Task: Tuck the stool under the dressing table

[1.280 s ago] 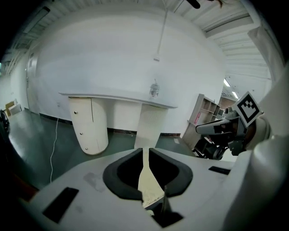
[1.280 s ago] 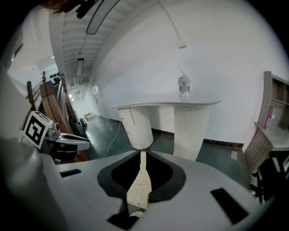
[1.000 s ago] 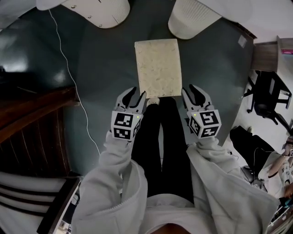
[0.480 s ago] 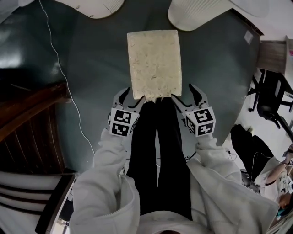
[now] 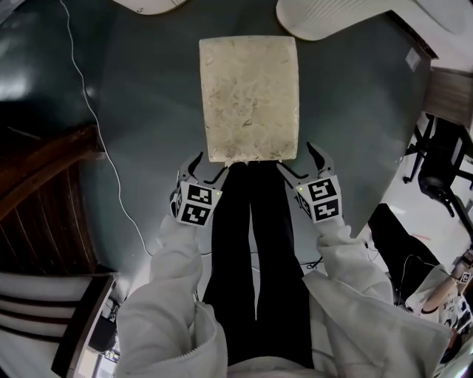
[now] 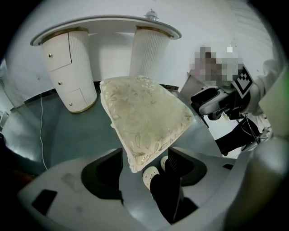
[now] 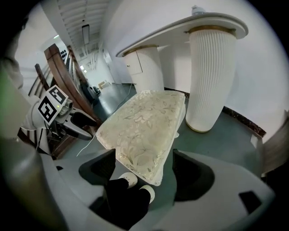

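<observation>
The stool (image 5: 250, 96), topped with a cream floral cushion, stands on the dark floor in front of the white dressing table (image 5: 332, 15). My left gripper (image 5: 208, 168) is at its near left corner and my right gripper (image 5: 299, 162) at its near right corner. Both jaws have just been opening and stand wide. In the left gripper view the stool's corner (image 6: 135, 160) shows between the jaws of the left gripper (image 6: 144, 163), clear of the pads. In the right gripper view the stool's other near corner (image 7: 156, 178) lies the same way inside the right gripper (image 7: 145, 170).
The table's two ribbed white pedestals (image 6: 149, 49) (image 6: 67, 67) flank the gap beyond the stool. A white cable (image 5: 96, 125) trails over the floor at left, beside dark wooden stairs (image 5: 44, 184). A black office chair (image 5: 443, 162) stands at right. The person's legs (image 5: 255, 236) are just behind the stool.
Both grippers have sunk towards the stool's near corners and their jaws have spread wider. The stool now looks larger and closer in the head view.
</observation>
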Demonstrator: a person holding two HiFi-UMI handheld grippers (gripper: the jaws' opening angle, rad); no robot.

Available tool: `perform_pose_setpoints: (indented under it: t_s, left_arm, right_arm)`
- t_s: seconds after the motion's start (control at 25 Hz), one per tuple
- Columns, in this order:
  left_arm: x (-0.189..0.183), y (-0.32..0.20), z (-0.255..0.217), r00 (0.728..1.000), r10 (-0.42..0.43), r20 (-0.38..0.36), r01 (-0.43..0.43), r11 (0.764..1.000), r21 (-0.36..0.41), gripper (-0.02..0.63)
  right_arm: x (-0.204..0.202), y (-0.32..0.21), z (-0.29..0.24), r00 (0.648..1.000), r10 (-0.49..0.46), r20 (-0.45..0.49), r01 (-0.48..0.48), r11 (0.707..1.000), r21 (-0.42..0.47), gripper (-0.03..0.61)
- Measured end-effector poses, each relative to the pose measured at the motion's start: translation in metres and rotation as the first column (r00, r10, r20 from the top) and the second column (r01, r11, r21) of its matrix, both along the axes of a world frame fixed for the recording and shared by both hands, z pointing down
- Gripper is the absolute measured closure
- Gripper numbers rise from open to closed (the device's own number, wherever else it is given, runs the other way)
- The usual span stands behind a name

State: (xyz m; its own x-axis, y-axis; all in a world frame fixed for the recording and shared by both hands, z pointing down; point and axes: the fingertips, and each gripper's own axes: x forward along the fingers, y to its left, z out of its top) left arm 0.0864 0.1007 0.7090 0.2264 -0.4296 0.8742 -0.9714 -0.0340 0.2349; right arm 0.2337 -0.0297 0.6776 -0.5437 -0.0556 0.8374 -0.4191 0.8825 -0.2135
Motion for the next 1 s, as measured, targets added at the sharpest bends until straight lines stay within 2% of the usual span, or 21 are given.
perform_pose_setpoints:
  t_s: [0.16,0.28,0.36,0.44,0.52,0.68,1.0]
  left_arm:
    - [0.005,0.006,0.018,1.000,0.010,0.018,-0.009,0.999,-0.037,0.321]
    - [0.006,0.009,0.031,1.000,0.010,0.026,-0.009,0.998,-0.060,0.322]
    - [0.004,0.008,0.038,0.999,-0.007,0.032,0.009,0.998,-0.070,0.322]
    - [0.002,0.004,0.041,0.998,-0.029,0.049,0.032,0.997,-0.068,0.322]
    - [0.003,-0.004,0.040,0.997,-0.029,0.069,0.033,0.998,-0.058,0.324]
    - [0.005,-0.010,0.039,0.994,0.026,0.108,-0.020,0.998,-0.056,0.331]
    - [0.005,-0.010,0.036,0.992,0.024,0.123,-0.017,0.998,-0.055,0.339]
  right_arm:
    - [0.003,0.009,0.021,0.995,-0.090,-0.040,0.091,0.996,0.003,0.127]
    - [0.007,0.017,0.040,0.983,-0.155,-0.103,0.157,0.987,0.015,0.124]
    - [0.011,0.017,0.052,0.975,-0.165,-0.149,0.171,0.985,0.028,0.132]
    - [0.010,0.012,0.056,0.972,-0.159,-0.170,0.167,0.986,0.030,0.167]
    - [0.008,0.009,0.057,0.968,-0.176,-0.178,0.183,0.983,0.023,0.170]
    - [0.007,0.009,0.059,0.955,-0.229,-0.188,0.237,0.971,0.021,0.181]
    - [0.004,0.008,0.055,0.957,-0.230,-0.177,0.238,0.971,0.027,0.189]
